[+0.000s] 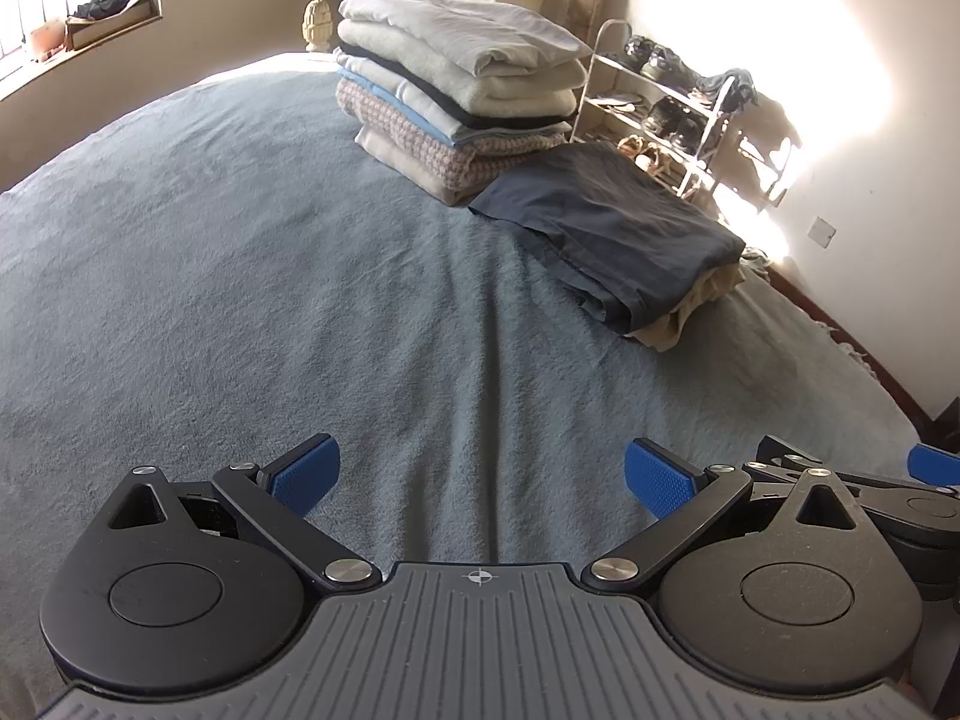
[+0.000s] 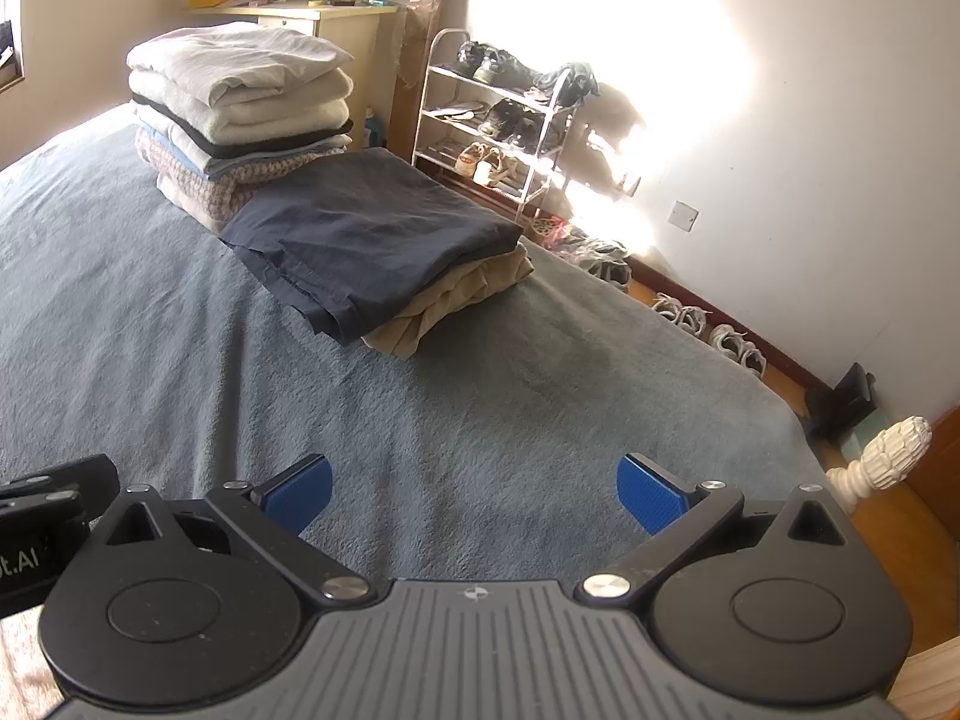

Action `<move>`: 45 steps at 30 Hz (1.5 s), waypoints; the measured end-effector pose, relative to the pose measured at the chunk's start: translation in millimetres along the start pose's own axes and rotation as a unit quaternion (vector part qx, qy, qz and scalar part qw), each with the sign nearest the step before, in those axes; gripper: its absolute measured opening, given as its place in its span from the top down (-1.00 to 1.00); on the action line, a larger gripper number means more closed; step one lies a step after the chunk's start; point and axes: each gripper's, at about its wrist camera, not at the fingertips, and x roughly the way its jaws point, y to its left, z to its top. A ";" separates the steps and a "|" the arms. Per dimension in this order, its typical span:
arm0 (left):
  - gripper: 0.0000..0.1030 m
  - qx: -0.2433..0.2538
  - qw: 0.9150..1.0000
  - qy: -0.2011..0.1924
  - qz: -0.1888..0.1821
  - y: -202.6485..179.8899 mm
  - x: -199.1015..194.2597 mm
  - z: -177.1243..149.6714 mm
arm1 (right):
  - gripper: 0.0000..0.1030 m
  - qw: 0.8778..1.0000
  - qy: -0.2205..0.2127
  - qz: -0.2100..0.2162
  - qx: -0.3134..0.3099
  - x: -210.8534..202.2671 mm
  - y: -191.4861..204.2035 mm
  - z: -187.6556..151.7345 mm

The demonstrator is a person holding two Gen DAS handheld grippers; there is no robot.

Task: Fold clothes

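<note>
Bed (image 1: 240, 300): tan garment (image 2: 456, 300) mostly hidden under navy garment (image 2: 372, 228).

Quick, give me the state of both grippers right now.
Left gripper: open, holding nothing, above the blue bedspread.
Right gripper: open, holding nothing.

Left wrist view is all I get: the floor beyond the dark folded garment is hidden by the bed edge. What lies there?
Observer: Pairs of pale shoes lie along the wall, past the shoe rack.
Operator: Is the right gripper holding anything?
Observer: No. The right gripper is open over bare blanket.
Operator: What sits under the dark garment?
Observer: A tan folded garment sits beneath the dark folded garment, sticking out on the side toward the bed's edge.
</note>
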 end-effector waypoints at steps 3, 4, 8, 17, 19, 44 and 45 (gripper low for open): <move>-0.98 0.000 1.000 0.001 0.000 0.2 0.1 -0.2 | -1.00 1.000 -0.001 -0.001 0.000 -1.2 -0.2 -0.8; -0.98 0.000 1.000 0.001 0.000 0.2 0.3 -0.1 | -1.00 1.000 -0.001 -0.001 0.000 -1.2 -0.3 -1.0; -0.98 -0.001 1.000 0.002 -0.001 1.1 0.4 0.4 | -1.00 1.000 0.000 -0.001 0.000 -0.7 0.0 -1.0; -0.98 -0.003 1.000 0.004 -0.001 2.3 1.6 0.0 | -1.00 1.000 0.001 -0.002 -0.002 0.6 1.9 -0.8; -0.98 -0.003 1.000 0.005 -0.001 2.4 2.0 0.0 | -1.00 1.000 0.002 -0.002 -0.001 1.1 2.0 -0.5; -0.98 0.000 1.000 0.007 -0.002 0.5 2.0 -1.7 | -1.00 1.000 0.006 -0.008 0.003 1.7 -2.5 -3.9; -0.98 0.001 1.000 0.007 -0.003 0.2 2.1 -1.8 | -1.00 1.000 0.006 -0.008 0.004 1.7 -3.1 -3.9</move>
